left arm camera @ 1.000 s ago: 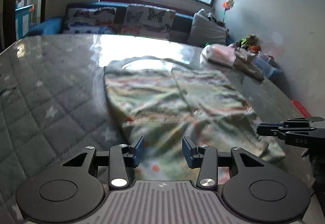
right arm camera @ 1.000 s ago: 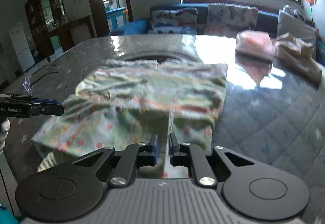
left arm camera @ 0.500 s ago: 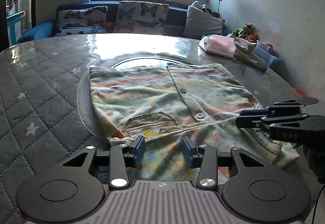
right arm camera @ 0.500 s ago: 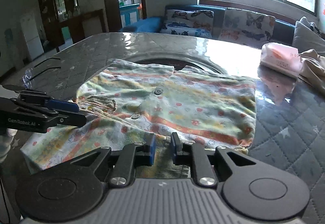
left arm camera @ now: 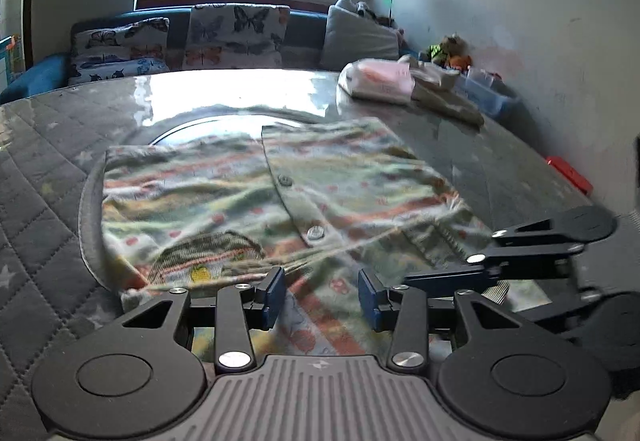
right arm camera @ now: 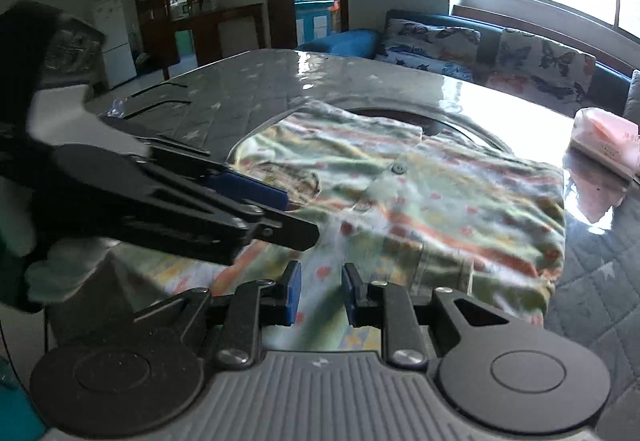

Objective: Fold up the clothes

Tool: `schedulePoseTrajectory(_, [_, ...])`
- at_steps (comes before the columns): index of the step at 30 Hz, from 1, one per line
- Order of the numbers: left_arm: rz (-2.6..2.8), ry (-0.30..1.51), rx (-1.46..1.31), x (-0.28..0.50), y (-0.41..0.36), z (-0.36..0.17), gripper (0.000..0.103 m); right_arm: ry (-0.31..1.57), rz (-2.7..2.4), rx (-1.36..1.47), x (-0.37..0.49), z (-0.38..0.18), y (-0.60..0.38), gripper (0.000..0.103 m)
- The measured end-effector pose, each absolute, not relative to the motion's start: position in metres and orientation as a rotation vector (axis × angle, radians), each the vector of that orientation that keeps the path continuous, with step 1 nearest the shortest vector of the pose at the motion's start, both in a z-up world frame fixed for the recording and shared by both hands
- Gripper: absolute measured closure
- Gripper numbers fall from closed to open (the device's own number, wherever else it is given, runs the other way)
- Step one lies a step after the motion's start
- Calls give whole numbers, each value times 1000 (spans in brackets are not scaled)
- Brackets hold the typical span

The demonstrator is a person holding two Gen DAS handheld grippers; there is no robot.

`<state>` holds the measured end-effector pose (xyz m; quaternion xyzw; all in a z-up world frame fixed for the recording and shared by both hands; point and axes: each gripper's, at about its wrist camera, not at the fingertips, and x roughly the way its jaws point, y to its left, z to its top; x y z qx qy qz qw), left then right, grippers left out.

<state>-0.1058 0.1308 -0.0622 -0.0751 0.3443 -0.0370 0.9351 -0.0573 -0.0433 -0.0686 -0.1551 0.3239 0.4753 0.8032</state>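
A buttoned garment (left arm camera: 320,177) with green and orange stripes and small red dots lies flat on the quilted table cover (left arm camera: 48,169), its near part folded over. My left gripper (left arm camera: 322,295) stands open just above the garment's near edge, nothing between its fingers. My right gripper (right arm camera: 322,295) is also open over the near folded edge of the garment (right arm camera: 440,201), its pads a little apart and the cloth below them. Each gripper shows in the other's view: the right gripper (left arm camera: 440,273) reaches in from the right, the left gripper (right arm camera: 300,215) from the left, and they are close together.
A pink packet (left arm camera: 380,83) and a crumpled beige cloth (left arm camera: 444,97) lie at the table's far right. A sofa with butterfly cushions (left arm camera: 224,37) stands behind the table. A blue bin (left arm camera: 488,97) and a red object (left arm camera: 568,173) sit by the right wall.
My right gripper, shut on the garment's near fold a second ago, has opened and let the cloth go. Both grippers have drawn closer together over the near edge.
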Motion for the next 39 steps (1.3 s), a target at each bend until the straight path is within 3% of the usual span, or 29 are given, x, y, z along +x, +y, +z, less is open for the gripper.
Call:
schedulePoseTrajectory(15, [-88, 678, -67, -167, 110, -64, 59, 740, 969, -292, -76, -65, -99, 75])
schedulePoseTrajectory(24, [-34, 675, -98, -186, 121, -64, 58, 651, 937, -271, -46, -51, -71, 74])
schedulePoseTrajectory(31, [8, 693, -107, -199, 134, -66, 57, 701, 902, -291, -15, -71, -46, 74])
schedulePoseTrajectory(39, [-72, 683, -68, -211, 123, -54, 56, 673, 935, -363, -42, -62, -66, 68])
